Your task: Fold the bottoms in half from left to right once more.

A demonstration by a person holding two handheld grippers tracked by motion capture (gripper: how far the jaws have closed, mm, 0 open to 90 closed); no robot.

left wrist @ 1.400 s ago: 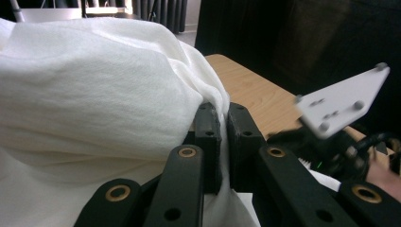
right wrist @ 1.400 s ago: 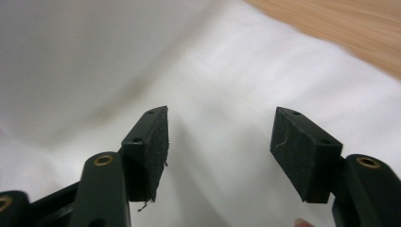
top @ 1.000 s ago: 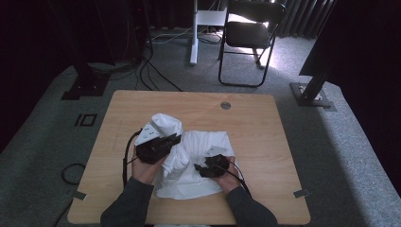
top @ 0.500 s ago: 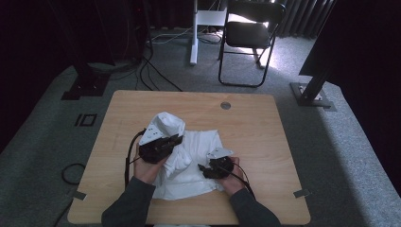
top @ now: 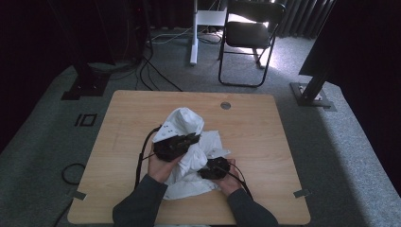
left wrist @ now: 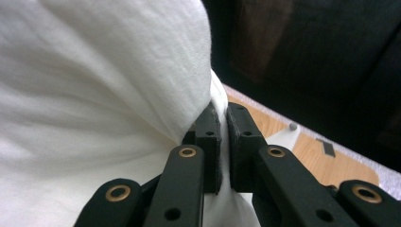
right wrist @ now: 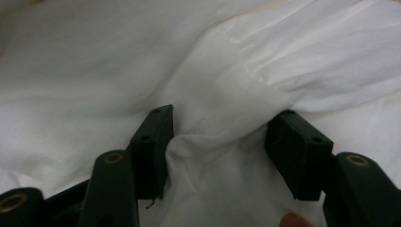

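Observation:
A crumpled white cloth (top: 187, 120) lies in the middle of the wooden table (top: 260, 137). My left gripper (top: 193, 140) is at the cloth's centre, shut on a gathered fold. In the left gripper view its jaws (left wrist: 223, 142) pinch the cloth (left wrist: 94, 94), which hangs taut and lifted to one side. My right gripper (top: 205, 171) rests on the cloth's near right part. In the right gripper view its jaws (right wrist: 220, 142) stand apart over a raised ridge of cloth (right wrist: 213, 71). They have just been closing, and the ridge is not squeezed.
A round grommet (top: 225, 105) sits near the table's far edge. Beyond the table stand a black folding chair (top: 246, 33), a white desk leg (top: 194, 33) and a black stand base (top: 314, 92). Cables (top: 156, 71) trail over the grey carpet.
My left gripper has moved right toward the table's middle, pulling the cloth with it and bunching it. The right gripper has stayed in place on the cloth.

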